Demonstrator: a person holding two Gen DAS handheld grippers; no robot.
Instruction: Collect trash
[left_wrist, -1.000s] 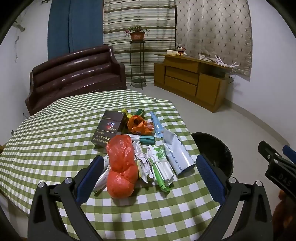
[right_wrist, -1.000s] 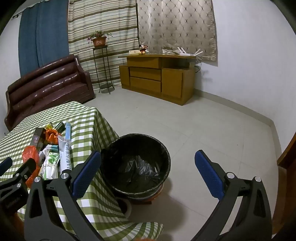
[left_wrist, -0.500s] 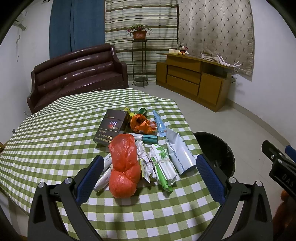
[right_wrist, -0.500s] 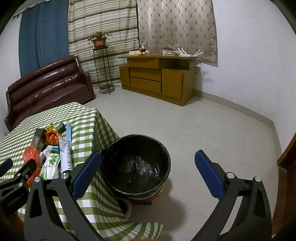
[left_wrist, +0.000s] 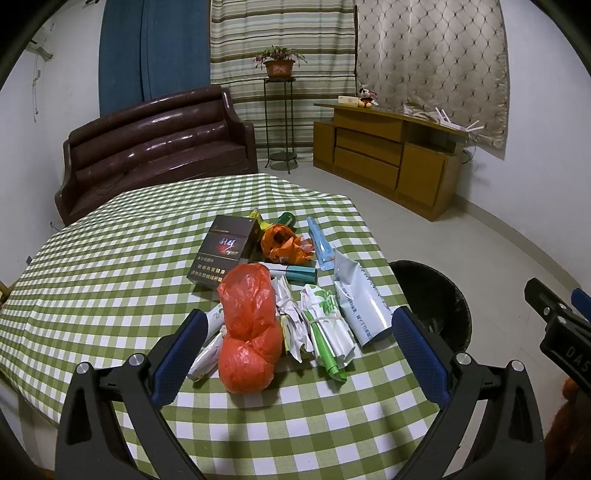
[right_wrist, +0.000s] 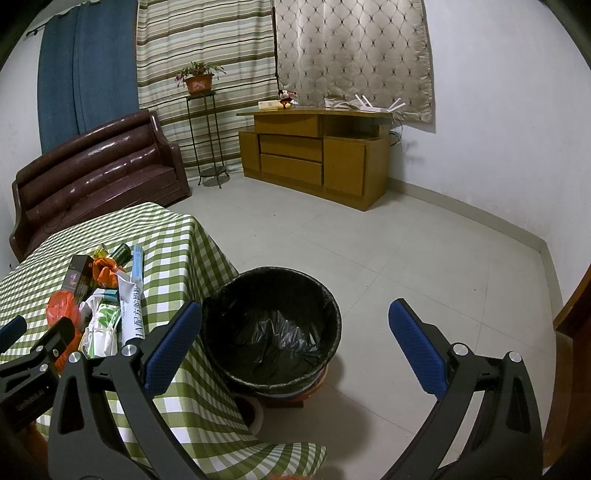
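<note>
A heap of trash lies on the green checked table (left_wrist: 110, 266): a red plastic bag (left_wrist: 247, 328), a dark carton (left_wrist: 227, 253), an orange bag (left_wrist: 282, 242), white and green wrappers (left_wrist: 325, 325) and a white pouch (left_wrist: 360, 299). My left gripper (left_wrist: 295, 347) hovers open above the table's near side, its blue pads either side of the red bag and wrappers, not touching. A black-lined bin (right_wrist: 271, 328) stands on the floor beside the table. My right gripper (right_wrist: 295, 339) is open and empty above the bin. The trash heap (right_wrist: 99, 295) also shows at the left there.
A brown sofa (left_wrist: 155, 144) stands beyond the table, a plant stand (left_wrist: 279, 110) and a wooden cabinet (left_wrist: 388, 155) farther back. Tiled floor (right_wrist: 406, 258) stretches right of the bin. The right gripper's body (left_wrist: 557, 332) shows at the left view's right edge.
The left gripper has pulled back and risen slightly, so the trash sits a little farther off. The right gripper has barely moved. Both stay open.
</note>
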